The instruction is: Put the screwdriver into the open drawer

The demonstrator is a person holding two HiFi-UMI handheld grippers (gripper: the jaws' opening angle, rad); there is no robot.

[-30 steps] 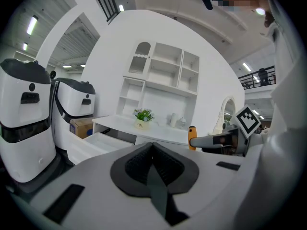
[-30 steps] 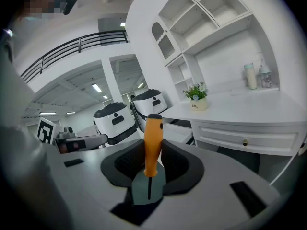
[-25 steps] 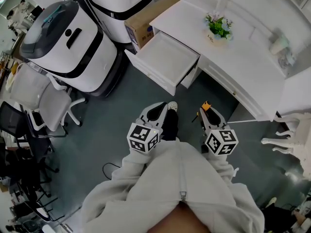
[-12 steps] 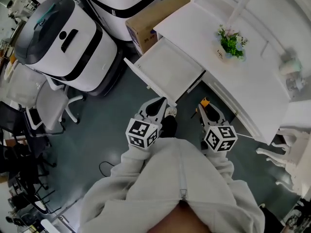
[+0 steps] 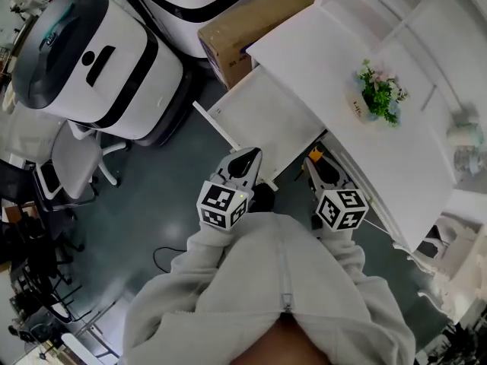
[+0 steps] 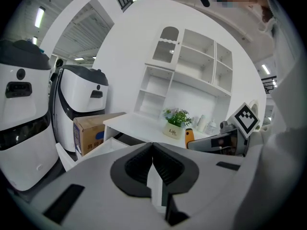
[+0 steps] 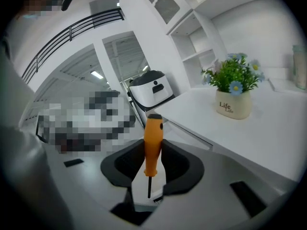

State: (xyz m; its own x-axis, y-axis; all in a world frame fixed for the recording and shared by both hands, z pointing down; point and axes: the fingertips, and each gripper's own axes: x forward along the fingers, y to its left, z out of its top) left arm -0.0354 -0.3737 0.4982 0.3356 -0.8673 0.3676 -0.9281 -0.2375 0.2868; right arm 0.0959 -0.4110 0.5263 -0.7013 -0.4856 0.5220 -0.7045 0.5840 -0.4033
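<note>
**Head view, from above.** The right gripper (image 5: pixel 317 163) has its jaws closed on the orange handle of the screwdriver (image 7: pixel 153 138). The tool stands upright between the pads, its thin shaft pointing back toward the gripper body. The left gripper (image 5: pixel 246 157) has its jaws together, with nothing between them. Both grippers hang at the front edge of the open drawer (image 5: pixel 262 116) of the white desk (image 5: pixel 327 59), and the screwdriver is not inside it. A potted plant (image 5: pixel 378 93) stands on the desk. A cardboard box (image 5: pixel 255 17) sits just beside the drawer.
</note>
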